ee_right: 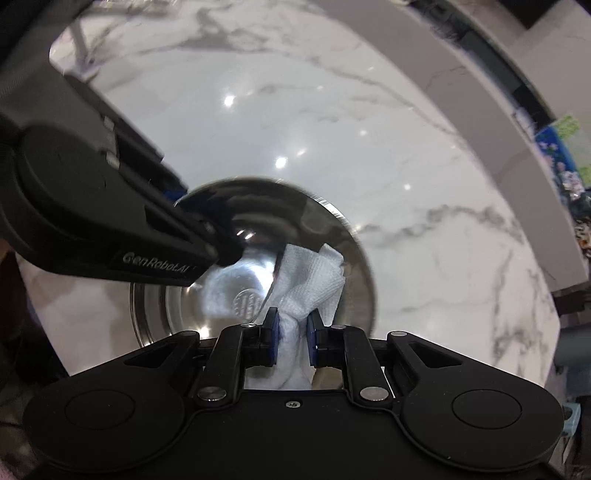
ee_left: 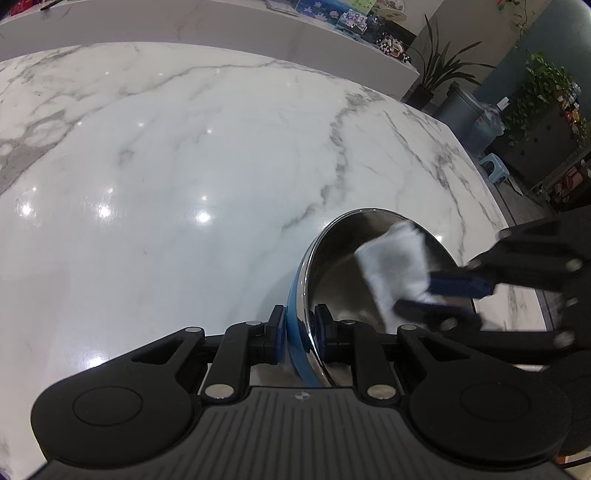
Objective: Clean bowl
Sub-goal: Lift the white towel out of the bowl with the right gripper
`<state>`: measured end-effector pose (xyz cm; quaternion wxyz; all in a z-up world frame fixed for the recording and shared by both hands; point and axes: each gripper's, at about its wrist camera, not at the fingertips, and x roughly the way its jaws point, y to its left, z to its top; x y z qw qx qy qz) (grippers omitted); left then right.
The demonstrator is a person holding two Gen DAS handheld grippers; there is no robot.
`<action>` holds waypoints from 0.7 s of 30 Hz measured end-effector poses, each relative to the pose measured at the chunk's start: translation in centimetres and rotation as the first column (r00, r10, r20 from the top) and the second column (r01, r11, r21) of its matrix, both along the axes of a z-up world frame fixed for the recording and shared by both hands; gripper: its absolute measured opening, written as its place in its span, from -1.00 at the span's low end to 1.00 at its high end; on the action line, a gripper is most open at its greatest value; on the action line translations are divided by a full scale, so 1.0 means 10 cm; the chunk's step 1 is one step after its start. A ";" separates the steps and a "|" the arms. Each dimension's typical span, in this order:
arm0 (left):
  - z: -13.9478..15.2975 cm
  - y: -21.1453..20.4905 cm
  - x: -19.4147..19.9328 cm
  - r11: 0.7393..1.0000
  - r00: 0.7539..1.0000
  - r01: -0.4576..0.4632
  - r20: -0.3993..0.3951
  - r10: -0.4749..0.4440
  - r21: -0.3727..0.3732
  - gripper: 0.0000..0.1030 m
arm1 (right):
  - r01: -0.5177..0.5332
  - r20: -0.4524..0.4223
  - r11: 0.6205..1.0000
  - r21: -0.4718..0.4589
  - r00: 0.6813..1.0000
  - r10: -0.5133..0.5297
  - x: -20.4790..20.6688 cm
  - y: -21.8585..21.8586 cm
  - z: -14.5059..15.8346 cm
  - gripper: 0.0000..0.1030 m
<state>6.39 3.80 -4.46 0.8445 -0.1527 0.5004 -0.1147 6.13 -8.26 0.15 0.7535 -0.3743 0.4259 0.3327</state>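
Observation:
A steel bowl (ee_left: 334, 284) with a blue outside is tilted on its side above the white marble table (ee_left: 184, 166). My left gripper (ee_left: 300, 328) is shut on the bowl's rim, one pad outside and one inside. My right gripper (ee_left: 428, 295) comes in from the right, shut on a white cloth (ee_left: 395, 262) that lies against the bowl's inner wall. In the right wrist view the right gripper (ee_right: 291, 332) pinches the bunched cloth (ee_right: 310, 280) inside the shiny bowl (ee_right: 273, 221). The left gripper's body (ee_right: 92, 221) crosses from the upper left onto the rim.
A raised marble ledge (ee_left: 221, 26) with colourful boxes runs along the back. Potted plants (ee_left: 439, 70), a grey bin (ee_left: 461, 110) and a small blue stool (ee_left: 495, 166) stand on the floor past the table's right edge.

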 end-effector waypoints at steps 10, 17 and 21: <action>0.01 -0.01 -0.01 1.000 1.000 0.012 -0.003 -0.012 0.013 -0.67 | 0.273 -0.096 0.900 0.339 0.962 -0.256 0.01 -0.71 0.66 -0.75; 0.01 -0.05 -0.01 1.000 1.000 0.021 -0.009 -0.021 0.022 -0.64 | 0.411 -0.089 0.865 0.289 0.911 -0.403 0.18 -1.08 0.60 -0.74; 0.01 -0.04 -0.01 1.000 1.000 0.020 -0.012 -0.020 0.018 -0.61 | 0.461 -0.121 0.846 0.266 0.887 -0.445 0.25 -1.13 0.29 -0.74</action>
